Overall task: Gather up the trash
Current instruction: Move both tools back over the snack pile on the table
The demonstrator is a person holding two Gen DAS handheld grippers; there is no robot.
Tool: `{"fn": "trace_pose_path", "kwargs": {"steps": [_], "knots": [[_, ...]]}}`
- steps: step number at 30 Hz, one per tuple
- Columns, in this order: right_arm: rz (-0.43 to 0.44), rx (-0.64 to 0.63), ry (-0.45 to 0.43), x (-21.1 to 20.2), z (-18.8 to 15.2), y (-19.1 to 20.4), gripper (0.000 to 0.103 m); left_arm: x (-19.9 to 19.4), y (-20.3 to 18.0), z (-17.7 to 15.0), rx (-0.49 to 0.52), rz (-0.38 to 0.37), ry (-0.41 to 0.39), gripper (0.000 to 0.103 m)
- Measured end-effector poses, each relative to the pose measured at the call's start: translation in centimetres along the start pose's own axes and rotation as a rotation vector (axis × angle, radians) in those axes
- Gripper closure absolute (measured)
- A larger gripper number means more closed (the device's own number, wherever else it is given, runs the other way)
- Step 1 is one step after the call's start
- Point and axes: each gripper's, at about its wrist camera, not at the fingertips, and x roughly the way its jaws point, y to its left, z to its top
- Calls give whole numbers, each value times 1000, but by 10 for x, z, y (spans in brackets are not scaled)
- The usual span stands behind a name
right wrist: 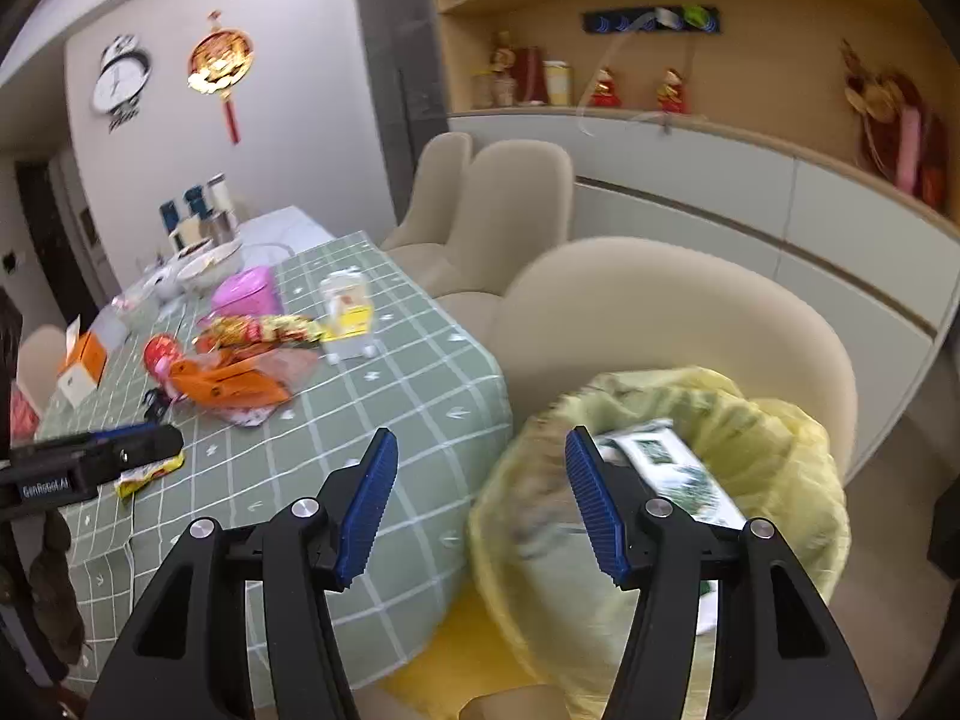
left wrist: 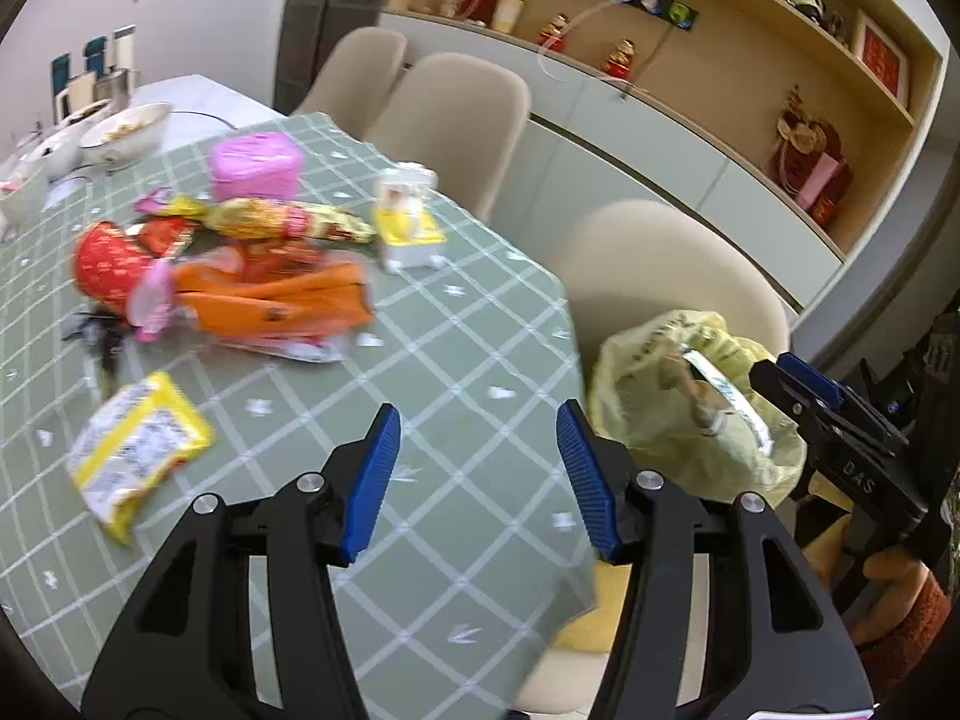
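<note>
A pile of trash lies on the green checked tablecloth (left wrist: 456,360): an orange wrapper (left wrist: 282,300), a red packet (left wrist: 111,267), a gold-and-red wrapper (left wrist: 282,219) and a yellow packet (left wrist: 141,444) nearer me. A yellow trash bag (left wrist: 690,420) (right wrist: 750,456) sits open on the chair beside the table, with a white-and-green packet (right wrist: 678,474) inside. My left gripper (left wrist: 477,456) is open and empty above the table edge. My right gripper (right wrist: 480,480) is open and empty, over the gap between table and bag; it also shows in the left wrist view (left wrist: 798,387).
A pink tub (left wrist: 255,165), a small yellow-and-white box (left wrist: 408,231) and bowls (left wrist: 123,132) stand further back on the table. Beige chairs (left wrist: 456,114) line the table's right side. An orange box (right wrist: 84,360) sits at the far left. Cabinets and shelves run behind.
</note>
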Motion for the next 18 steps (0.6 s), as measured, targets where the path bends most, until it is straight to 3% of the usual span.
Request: {"fn": "trace_pose_path", "kwargs": {"steps": [5, 9, 18], "knots": [[32, -12, 43, 10, -2, 40, 48, -14, 49, -6, -54, 9, -6, 51], [85, 4, 105, 25, -9, 68, 49, -29, 96, -13, -43, 37, -22, 51], [31, -42, 172, 48, -37, 135, 49, -40, 215, -23, -85, 50, -5, 47]]}}
